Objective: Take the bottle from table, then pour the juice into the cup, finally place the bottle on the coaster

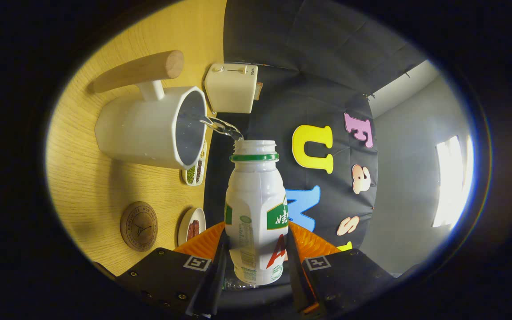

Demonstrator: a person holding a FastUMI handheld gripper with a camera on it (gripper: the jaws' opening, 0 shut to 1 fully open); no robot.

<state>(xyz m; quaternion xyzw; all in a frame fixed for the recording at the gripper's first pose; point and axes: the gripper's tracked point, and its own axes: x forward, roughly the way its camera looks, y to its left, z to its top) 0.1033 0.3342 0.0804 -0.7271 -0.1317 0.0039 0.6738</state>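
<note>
My gripper (256, 262) is shut on a white plastic bottle (256, 209) with a green neck ring and green label, both fingers pressing its sides. The view is rolled over, so the bottle lies tipped sideways with its open mouth toward the cup. A clear stream of liquid (220, 126) runs from the bottle's mouth into the white cup (149, 129), which has a wooden handle (138, 71) and stands on the wooden table (87, 178). A round brown coaster (138, 226) lies on the table, near my fingers and apart from the cup.
A cream toaster-like box (231, 87) stands beyond the cup by the booth wall. A small dish of mixed beans (195, 171) sits by the cup's rim, and a small white bowl with dark red contents (191, 226) lies between the coaster and my fingers.
</note>
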